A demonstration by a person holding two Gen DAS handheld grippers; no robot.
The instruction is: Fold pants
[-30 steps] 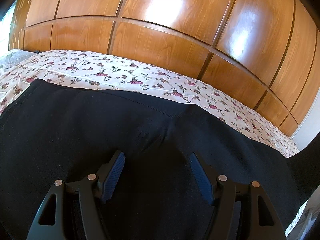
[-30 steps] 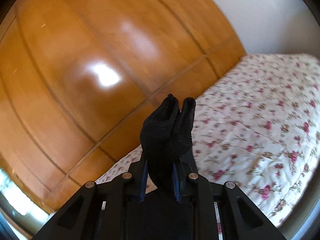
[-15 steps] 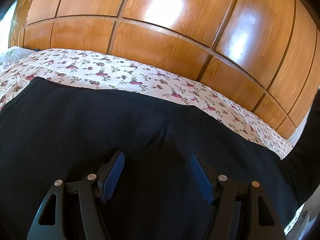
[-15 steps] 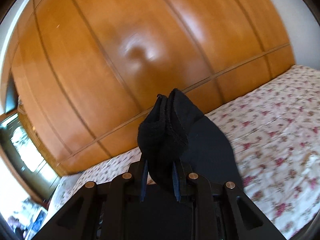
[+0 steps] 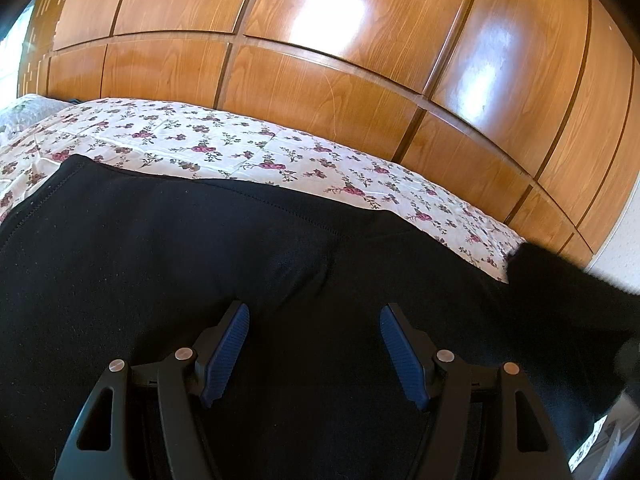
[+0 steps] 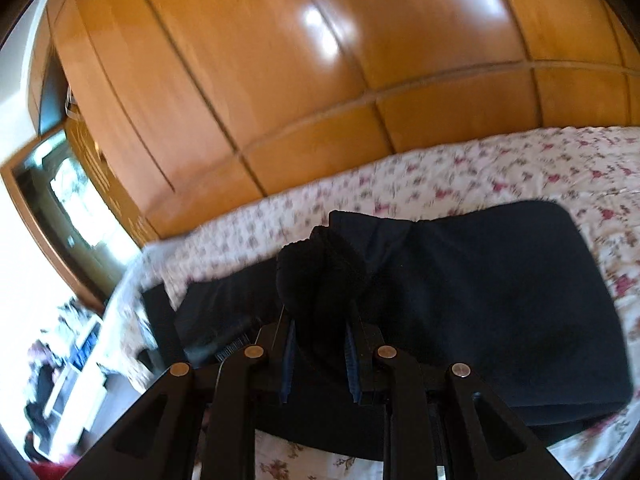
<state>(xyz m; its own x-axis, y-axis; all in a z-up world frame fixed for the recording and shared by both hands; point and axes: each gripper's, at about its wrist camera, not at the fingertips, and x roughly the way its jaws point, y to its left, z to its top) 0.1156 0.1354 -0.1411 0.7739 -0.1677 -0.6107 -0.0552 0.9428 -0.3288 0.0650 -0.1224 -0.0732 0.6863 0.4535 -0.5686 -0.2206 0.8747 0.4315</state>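
Black pants (image 5: pixel 200 264) lie spread across the floral bedsheet (image 5: pixel 224 148). My left gripper (image 5: pixel 314 344) hovers low over them, open, its blue pads wide apart with only flat cloth beneath. At the right edge of the left wrist view a lifted black fold (image 5: pixel 560 292) comes in over the pants. In the right wrist view my right gripper (image 6: pixel 320 356) is shut on a bunched end of the pants (image 6: pixel 320 276), which sticks up between its fingers. Beyond it lies the folded part of the pants (image 6: pixel 500 300) on the bedsheet (image 6: pixel 520 168).
A glossy wooden wardrobe (image 5: pixel 320 40) runs along the far side of the bed. In the right wrist view a mirror or doorway with a wooden frame (image 6: pixel 60 200) stands at the left, and the bed's edge drops to a cluttered floor (image 6: pixel 68 360) at lower left.
My right gripper swung across and downward with the pants end, now over the spread pants; its black fold has come into the left wrist view at right. The left gripper stayed still.
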